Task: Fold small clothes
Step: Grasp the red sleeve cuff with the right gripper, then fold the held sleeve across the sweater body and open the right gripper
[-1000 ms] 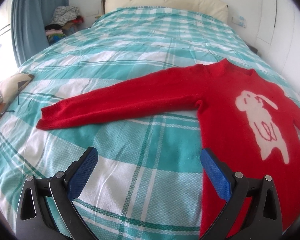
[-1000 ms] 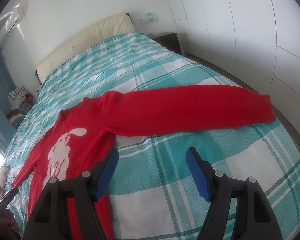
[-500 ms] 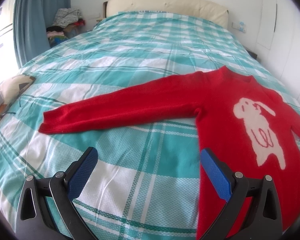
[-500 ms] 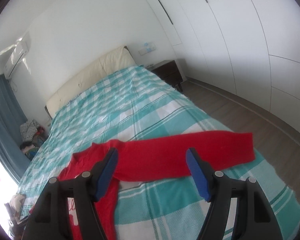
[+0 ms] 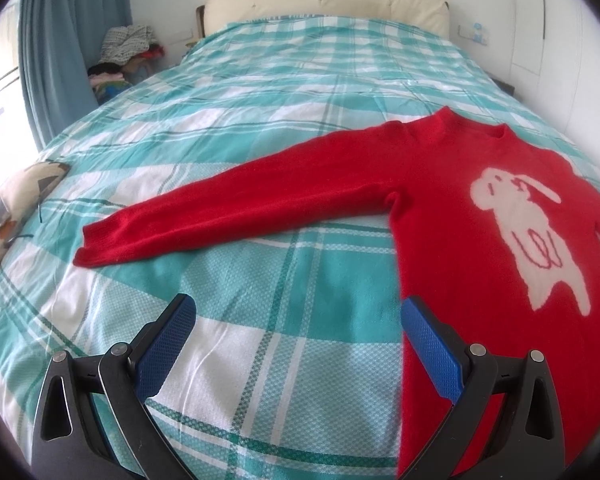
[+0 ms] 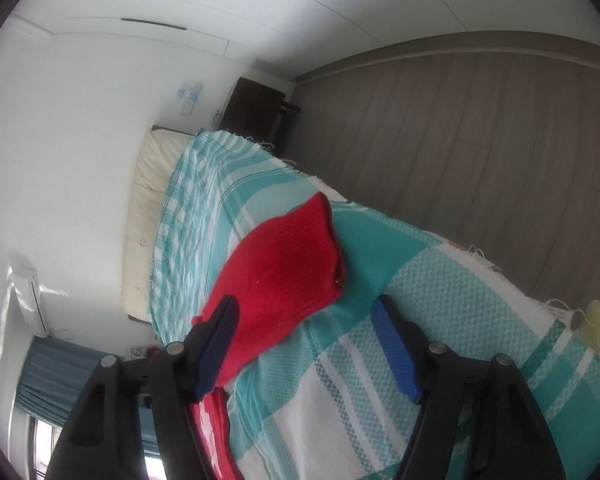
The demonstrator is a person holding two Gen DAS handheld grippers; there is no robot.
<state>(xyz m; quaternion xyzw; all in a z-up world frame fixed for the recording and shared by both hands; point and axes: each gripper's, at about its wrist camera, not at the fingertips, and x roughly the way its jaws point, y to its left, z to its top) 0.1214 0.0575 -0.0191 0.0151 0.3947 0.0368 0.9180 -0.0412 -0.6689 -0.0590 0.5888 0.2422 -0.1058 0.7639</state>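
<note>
Overhead, both grippers' jaws spread and empty above red sweater (image 5: 452,200) on teal plaid bedspread (image 5: 260,92).

left tool (image 5: 298,322) level, jaws spread wide, right tool (image 6: 305,326) rolled sideways, jaws apart

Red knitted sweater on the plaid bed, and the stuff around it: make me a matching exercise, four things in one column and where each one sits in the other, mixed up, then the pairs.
Things:
1. red knitted sweater
2. cream padded headboard
3. pile of mixed clothes
4. dark wooden nightstand

Places:
A. at the far end of the teal plaid bedspread
B. on the floor beside the blue curtain
C. spread flat on the bedspread, sleeves out
D. against the white wall, beside the bed's head

Pairs: 1-C, 2-A, 3-B, 4-D
</note>
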